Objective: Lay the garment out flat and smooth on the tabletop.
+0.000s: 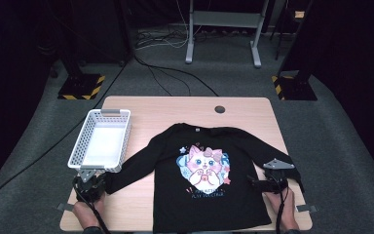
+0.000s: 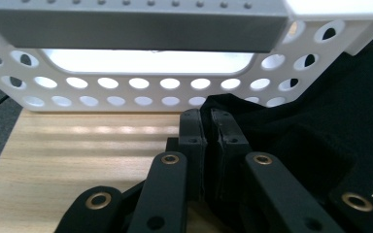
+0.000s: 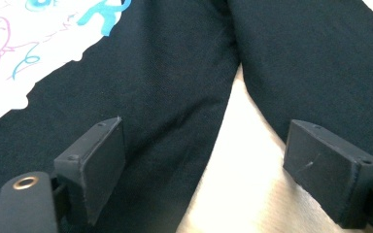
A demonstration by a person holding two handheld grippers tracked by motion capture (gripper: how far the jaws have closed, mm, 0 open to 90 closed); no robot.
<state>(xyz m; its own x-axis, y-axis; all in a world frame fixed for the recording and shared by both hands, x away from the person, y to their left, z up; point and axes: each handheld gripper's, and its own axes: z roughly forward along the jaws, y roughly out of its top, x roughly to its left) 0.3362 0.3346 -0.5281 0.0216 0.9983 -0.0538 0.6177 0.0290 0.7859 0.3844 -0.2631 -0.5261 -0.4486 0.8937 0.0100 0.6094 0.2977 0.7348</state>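
I see the black shirt (image 1: 205,175) flat in the table (image 1: 185,109) middle. My left gripper (image 2: 207,127) pinches its sleeve just before the white basket (image 1: 103,141); my right gripper (image 3: 218,160) is wide open over the right sleeve.

White perforated basket (image 1: 101,140), black cat-print shirt (image 1: 205,180), wooden table (image 1: 175,109)

The black long-sleeved shirt (image 1: 209,185) runs off the bottom edge of the high view, hem out of sight. Its left cuff disappears under the left gripper (image 1: 90,187); in the left gripper view the closed jaws cover the fabric between them. The small lettering under the cat print (image 1: 203,166) is too tiny to read. In the left gripper view the white perforated basket (image 2: 141,90) is cropped at top and sides.
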